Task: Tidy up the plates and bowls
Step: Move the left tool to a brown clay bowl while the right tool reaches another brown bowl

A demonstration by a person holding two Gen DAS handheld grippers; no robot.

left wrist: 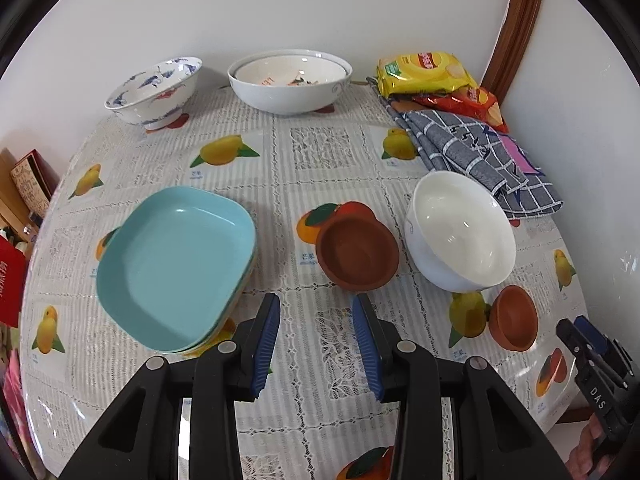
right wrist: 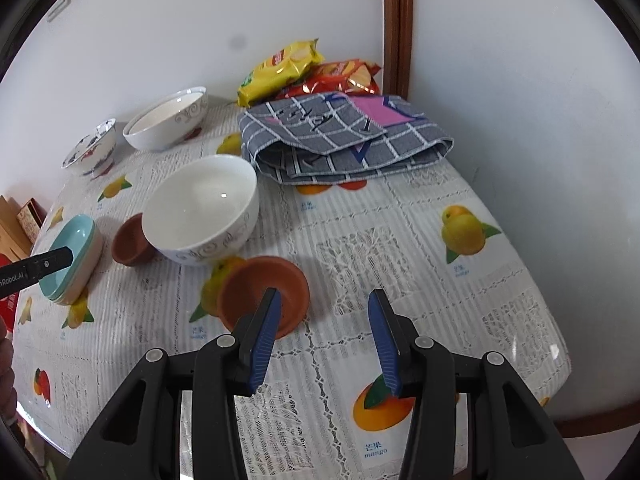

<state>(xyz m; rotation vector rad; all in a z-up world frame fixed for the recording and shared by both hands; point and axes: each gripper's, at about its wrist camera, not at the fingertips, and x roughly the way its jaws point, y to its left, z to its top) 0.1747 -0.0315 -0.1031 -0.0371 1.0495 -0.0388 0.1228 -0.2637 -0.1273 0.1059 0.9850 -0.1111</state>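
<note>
Hovering over a fruit-print tabletop (left wrist: 320, 168), the left gripper (left wrist: 316, 344) kept its fingers (left wrist: 266, 344) apart with nothing between them, the stacked turquoise plates (left wrist: 176, 264) lying just to its left and a larger brown clay bowl (left wrist: 356, 254) just ahead. Beside that bowl stood a plain white bowl (left wrist: 460, 232); a smaller brown clay bowl (right wrist: 264, 298) sat nearer the table's edge, directly under the left fingertip of the right gripper (right wrist: 324, 340), whose fingers were spread and gripped nothing (no contact with the bowl could be made out). Against the wall at the back stood a blue-patterned bowl (left wrist: 154, 90) and a large white bowl (left wrist: 290, 82) with a smaller dish nested inside. A folded grey checked cloth (right wrist: 344, 136) and two snack packets (right wrist: 308, 72) filled the far right corner
</note>
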